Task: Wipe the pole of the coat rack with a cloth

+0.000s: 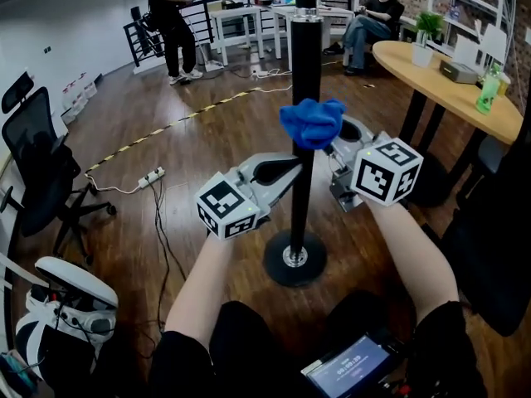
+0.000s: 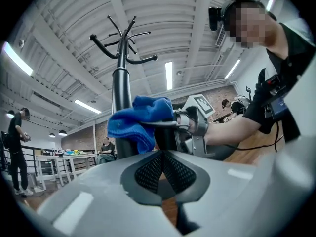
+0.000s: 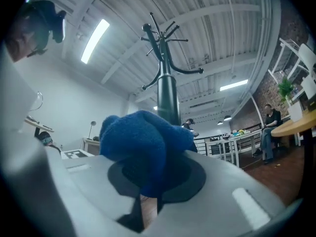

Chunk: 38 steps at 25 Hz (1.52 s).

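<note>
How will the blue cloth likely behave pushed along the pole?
Probably floppy: the blue cloth bunches and droops in the right gripper. Likely light, held by one pinch. Its fuzzy pile should drag, not slip, on the pole.

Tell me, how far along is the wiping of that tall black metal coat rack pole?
Done: the right gripper is shut on the blue cloth. In hand: the cloth sits against the black metal pole partway up; the left gripper, jaws together, is beside it. Left: no picture shows which stretches are wiped, so the lengths above and below remain open.
</note>
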Motion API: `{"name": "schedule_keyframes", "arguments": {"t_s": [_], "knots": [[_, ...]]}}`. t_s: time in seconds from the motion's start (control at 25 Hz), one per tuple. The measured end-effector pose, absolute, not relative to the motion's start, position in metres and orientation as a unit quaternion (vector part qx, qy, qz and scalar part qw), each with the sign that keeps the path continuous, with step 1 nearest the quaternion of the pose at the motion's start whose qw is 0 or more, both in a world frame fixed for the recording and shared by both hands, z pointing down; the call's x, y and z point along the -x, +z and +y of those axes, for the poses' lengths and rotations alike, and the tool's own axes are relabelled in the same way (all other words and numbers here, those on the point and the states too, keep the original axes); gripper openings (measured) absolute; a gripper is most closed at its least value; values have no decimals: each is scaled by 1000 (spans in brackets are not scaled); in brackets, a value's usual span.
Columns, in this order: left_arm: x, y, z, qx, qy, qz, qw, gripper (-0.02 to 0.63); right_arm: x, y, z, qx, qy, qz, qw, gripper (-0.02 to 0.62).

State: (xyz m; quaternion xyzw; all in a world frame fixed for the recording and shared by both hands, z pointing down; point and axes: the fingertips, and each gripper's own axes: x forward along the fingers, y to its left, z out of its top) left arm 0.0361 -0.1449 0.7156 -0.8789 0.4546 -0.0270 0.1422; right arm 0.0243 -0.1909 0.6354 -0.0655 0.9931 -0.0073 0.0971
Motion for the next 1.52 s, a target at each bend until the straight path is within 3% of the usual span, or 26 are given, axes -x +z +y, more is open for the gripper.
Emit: {"name": "schedule_keyframes", "arguments": {"t_s": [0.12,0.64,1.0,1.32,1.52], "knots": [[-29,756,-143,881,-19,451,143,5,-27,704,-195,61,-24,996,60,51],[-30,975,-151,888,-59,456,19,5,-41,1018,-209,81,-127,981,-123,51],[-26,1030,-152,884,-62,463,-14,5,-32,1193,-196,107,-150,937,-297,51],[-27,1033,-148,884,-57,463,-19,5,-30,1226,-192,120,-176,925,-314,51],[-21,1016,-149,885,-57,461,-8,5,-25,1172,-192,108,-178,942,-264,51]]}}
